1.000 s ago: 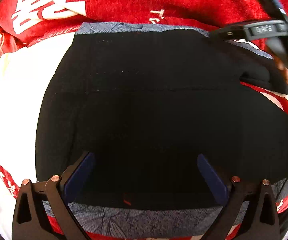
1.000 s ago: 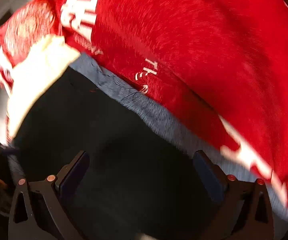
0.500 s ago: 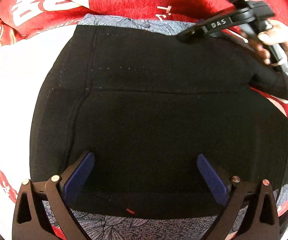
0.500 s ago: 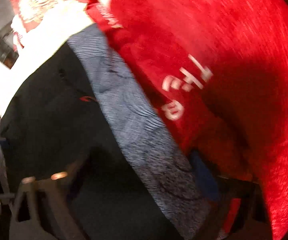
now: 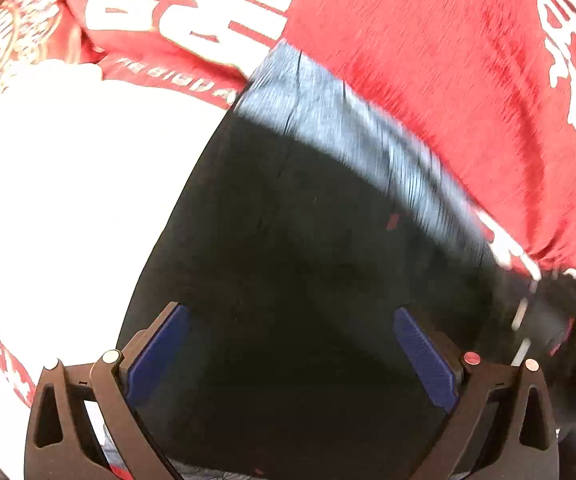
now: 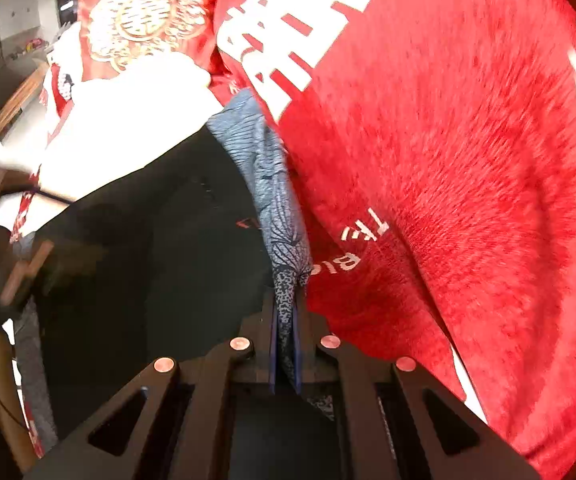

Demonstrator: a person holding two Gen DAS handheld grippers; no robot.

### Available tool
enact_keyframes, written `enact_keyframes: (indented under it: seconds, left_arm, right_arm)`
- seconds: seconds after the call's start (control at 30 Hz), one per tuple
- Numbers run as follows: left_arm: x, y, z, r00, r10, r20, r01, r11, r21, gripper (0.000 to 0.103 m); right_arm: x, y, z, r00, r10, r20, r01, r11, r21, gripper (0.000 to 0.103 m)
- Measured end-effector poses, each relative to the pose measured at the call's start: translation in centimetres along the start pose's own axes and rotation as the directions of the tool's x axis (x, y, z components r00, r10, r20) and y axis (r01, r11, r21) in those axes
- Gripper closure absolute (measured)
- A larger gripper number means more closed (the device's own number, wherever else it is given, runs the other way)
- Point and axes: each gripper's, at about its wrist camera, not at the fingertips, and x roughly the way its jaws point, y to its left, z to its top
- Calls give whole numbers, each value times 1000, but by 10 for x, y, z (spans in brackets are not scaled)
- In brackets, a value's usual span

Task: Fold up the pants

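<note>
The pants [image 5: 307, 280] are black and lie spread out on a bed, on top of a white sheet [image 5: 68, 200]. A grey-blue patterned band [image 5: 351, 120] runs along the far edge of the pants, just beside a fluffy red blanket [image 5: 427, 80] with big white letters on it. A tiny red mark [image 5: 391, 222] shows on the black cloth near that band.

The left claw [image 5: 288, 360] hangs over the near part of the pants. Its two blue pads [image 5: 156, 356] stand wide apart, with only black cloth showing below them and nothing pinched.

In the right wrist view, the right claw [image 6: 284, 356] has just been closing, and now its jaws are tight together. They pinch the grey-blue band [image 6: 276, 208], which goes up from the claw like a thin strip. The black pants [image 6: 148, 260] lie to the left of that strip, and the red blanket [image 6: 447, 200] fills the right side. A red pillow [image 6: 144, 28] with gold patterns sits far off at the top left, next to the white sheet [image 6: 128, 128]. The far left edge of this view is dark and blurry, so I cannot tell what is there.
</note>
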Motion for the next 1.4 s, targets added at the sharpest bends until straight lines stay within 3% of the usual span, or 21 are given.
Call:
enact_keyframes:
  seconds: [0.17,0.23,0.37,0.43,0.47,0.5,0.6,0.7,0.77,0.87,1.2,1.3,1.4]
  left_arm:
    - [-20,-9,25,997,-66,31,67,996,-66,0]
    - [-13,-17,28,996,-94,-11,93,991,-99,0]
    - [8,-23,24,994,-58,-91,44,988,-145,0]
    - [16,-24,20,994,-35,-108,18,987,-159,28]
    - [19,-23,19,990,-64,-127,44,987,-152,54]
    - [19,-26,12,983,-95,-158,73,988,-138,67]
    - [3,-26,-7,990,-71,-124,59,994,-92,74]
    - [-26,-19,-43,996,-74,-42,71,996,-57,74]
    - [-42,-2,-69,992,-122,16,123,990,-70,74]
    - [-44,25,-99,982,-185,44,188,977,-100,74]
    - [1,91,-154,972,-230,-54,214,954,-211,74]
    - [1,102,-157,959,-279,-42,264,940,-217,74]
    - [-2,100,-159,961,-271,-48,258,948,-185,74]
  right_arm:
    - [-30,59,-16,991,-125,40,128,986,-110,96]
    - [-32,74,-21,983,-173,54,179,973,-143,96]
    - [-39,103,-34,968,-240,74,249,950,-190,96]
    - [-44,109,-41,967,-244,77,254,948,-189,96]
    - [-45,114,-43,964,-253,81,264,945,-194,96]
    - [-45,115,-45,963,-258,79,269,943,-196,96]
    - [-46,124,-47,961,-267,74,277,938,-210,96]
    - [-52,134,-53,960,-268,84,280,937,-210,96]
    - [-60,142,-57,957,-273,96,287,937,-199,96]
    - [-74,158,-66,948,-295,117,313,930,-194,96]
    - [-45,243,-106,950,-312,25,306,909,-281,96]
    - [-34,252,-114,950,-312,-13,298,918,-261,96]
    - [-36,251,-113,948,-315,-33,304,935,-184,96]
